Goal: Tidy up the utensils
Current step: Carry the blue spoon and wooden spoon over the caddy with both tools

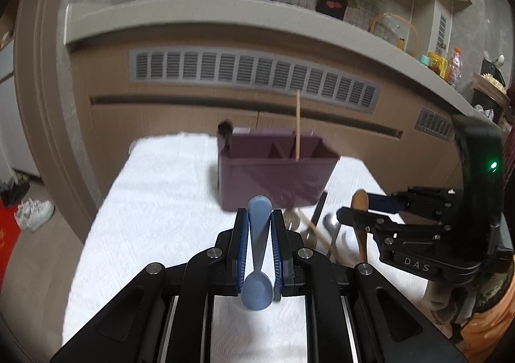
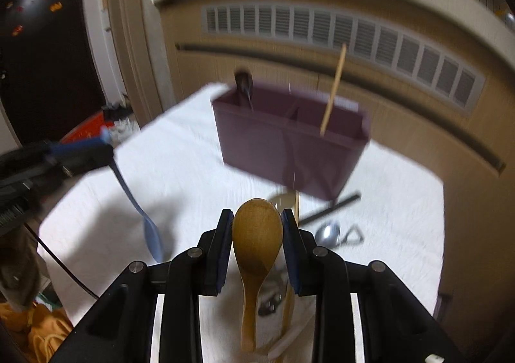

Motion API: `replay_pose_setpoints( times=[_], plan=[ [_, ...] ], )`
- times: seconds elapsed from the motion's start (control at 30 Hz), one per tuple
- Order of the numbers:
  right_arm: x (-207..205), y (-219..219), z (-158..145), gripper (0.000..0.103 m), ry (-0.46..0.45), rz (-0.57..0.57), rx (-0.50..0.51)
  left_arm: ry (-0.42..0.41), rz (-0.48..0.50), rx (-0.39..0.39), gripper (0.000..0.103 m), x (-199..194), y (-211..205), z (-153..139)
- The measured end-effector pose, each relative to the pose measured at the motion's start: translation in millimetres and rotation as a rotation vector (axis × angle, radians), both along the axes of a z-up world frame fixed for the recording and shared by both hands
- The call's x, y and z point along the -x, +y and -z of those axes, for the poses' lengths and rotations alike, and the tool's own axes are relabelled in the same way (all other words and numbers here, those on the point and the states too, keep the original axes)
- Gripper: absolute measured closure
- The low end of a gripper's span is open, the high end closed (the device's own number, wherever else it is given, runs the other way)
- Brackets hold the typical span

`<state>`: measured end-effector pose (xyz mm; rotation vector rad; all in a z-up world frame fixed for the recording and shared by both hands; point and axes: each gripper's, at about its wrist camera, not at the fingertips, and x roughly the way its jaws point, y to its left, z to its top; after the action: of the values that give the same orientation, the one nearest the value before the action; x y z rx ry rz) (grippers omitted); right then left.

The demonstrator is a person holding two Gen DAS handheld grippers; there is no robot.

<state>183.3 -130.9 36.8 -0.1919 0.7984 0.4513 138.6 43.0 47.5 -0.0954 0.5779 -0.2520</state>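
My left gripper point(image 1: 260, 218) clamps a blue spoon point(image 1: 257, 253); my right gripper point(image 2: 257, 221) clamps a wooden spoon point(image 2: 256, 234). The purple caddy point(image 1: 273, 173) stands far on the white cloth point(image 1: 154, 202). Either dangling spoon could catch its rim and tip it.

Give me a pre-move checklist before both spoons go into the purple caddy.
1. Left tool shut on the blue spoon: ok.
2. Right tool shut on the wooden spoon at its bowl: ok.
3. Purple caddy upright on the white cloth: ok.
4. Room left in its compartments: a chopstick and a dark utensil stand inside; cannot tell.
5. Loose utensils lying before the caddy, path low: not ok.
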Motion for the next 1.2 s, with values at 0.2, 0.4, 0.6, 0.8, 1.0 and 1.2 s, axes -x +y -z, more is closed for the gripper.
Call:
replay_pose_setpoints(
  times=[0.2, 0.4, 0.6, 0.8, 1.0, 1.2],
  plan=[
    [-17, 6, -64, 0.075, -0.155, 0.015, -0.056, -0.172, -0.019, -0.059, 0.088, -20, -18, -71],
    [-46, 0, -131, 0.075, -0.310, 0.091, -0.094, -0.294, -0.071, -0.088, 0.089, -47, -26, -128],
    [-73, -15, -169, 0.075, -0.390, 0.154, -0.143, -0.300, -0.095, -0.073, 0.088, -87, -26, -141],
    [-103, -16, -156, 0.075, -0.386, 0.165, -0.128, -0.248, -0.090, -0.075, 0.089, -127, -33, -116],
    [-132, -18, -119, 0.075, -0.329, 0.172, -0.128, -0.193, -0.085, -0.060, 0.089, -160, -35, -89],
    [-158, -18, -74, 0.075, -0.244, 0.191, -0.109, -0.113, -0.079, -0.037, 0.089, -189, -32, -51]
  ],
)
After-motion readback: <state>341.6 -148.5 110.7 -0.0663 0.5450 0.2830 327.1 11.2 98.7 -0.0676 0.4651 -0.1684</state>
